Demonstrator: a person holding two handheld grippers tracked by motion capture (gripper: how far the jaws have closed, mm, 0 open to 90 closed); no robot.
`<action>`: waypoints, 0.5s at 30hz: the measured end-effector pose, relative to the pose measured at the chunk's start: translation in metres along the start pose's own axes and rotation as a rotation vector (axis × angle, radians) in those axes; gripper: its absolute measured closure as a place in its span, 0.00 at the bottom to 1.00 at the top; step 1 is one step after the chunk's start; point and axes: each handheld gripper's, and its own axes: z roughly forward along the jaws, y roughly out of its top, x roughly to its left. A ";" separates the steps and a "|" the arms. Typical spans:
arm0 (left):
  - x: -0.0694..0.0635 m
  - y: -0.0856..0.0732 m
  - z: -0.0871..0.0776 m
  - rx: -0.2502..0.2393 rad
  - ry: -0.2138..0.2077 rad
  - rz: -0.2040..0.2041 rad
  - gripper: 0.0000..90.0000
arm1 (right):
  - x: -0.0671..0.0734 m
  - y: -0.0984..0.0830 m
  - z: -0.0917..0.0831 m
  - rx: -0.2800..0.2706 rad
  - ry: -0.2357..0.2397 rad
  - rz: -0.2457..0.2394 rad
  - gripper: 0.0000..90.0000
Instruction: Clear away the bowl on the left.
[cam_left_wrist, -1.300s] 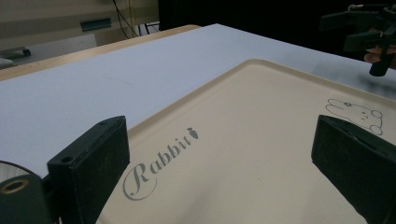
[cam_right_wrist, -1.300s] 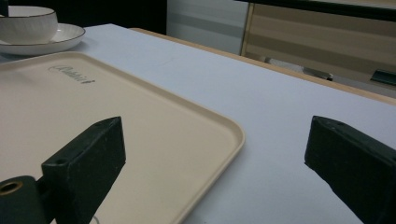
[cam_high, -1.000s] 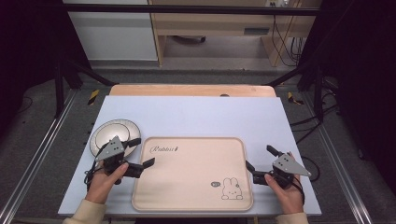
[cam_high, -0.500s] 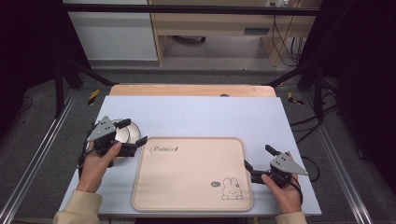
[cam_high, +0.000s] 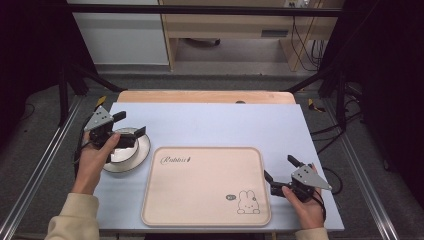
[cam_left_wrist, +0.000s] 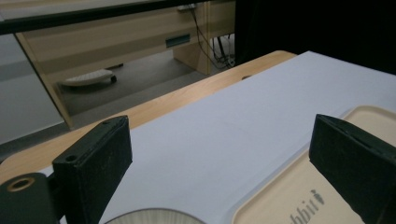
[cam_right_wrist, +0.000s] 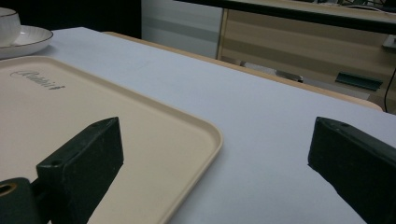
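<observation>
Pale blue counter (cam_high: 225, 125) bearing a beige rectangular plastic tray with a rabbit print (cam_high: 205, 187). My left hand-held gripper (cam_high: 131, 131) hangs released over the white round ceramic saucer (cam_high: 131, 161), just left of the tray; my right hand-held gripper (cam_high: 279, 171), also released, straddles the tray's right edge. I would lower squarely and clamp the saucer's rim only. Its cup is largely hidden by my hand.
</observation>
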 end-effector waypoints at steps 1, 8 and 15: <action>0.002 -0.002 0.000 0.006 0.005 -0.004 0.06 | 0.000 0.000 0.000 0.000 0.000 0.000 0.04; 0.013 -0.011 -0.008 0.040 0.055 -0.034 0.07 | 0.003 0.003 0.000 -0.016 0.002 -0.008 0.04; 0.022 -0.020 -0.013 0.093 0.120 -0.068 0.07 | 0.004 0.003 -0.002 -0.012 0.001 -0.009 0.04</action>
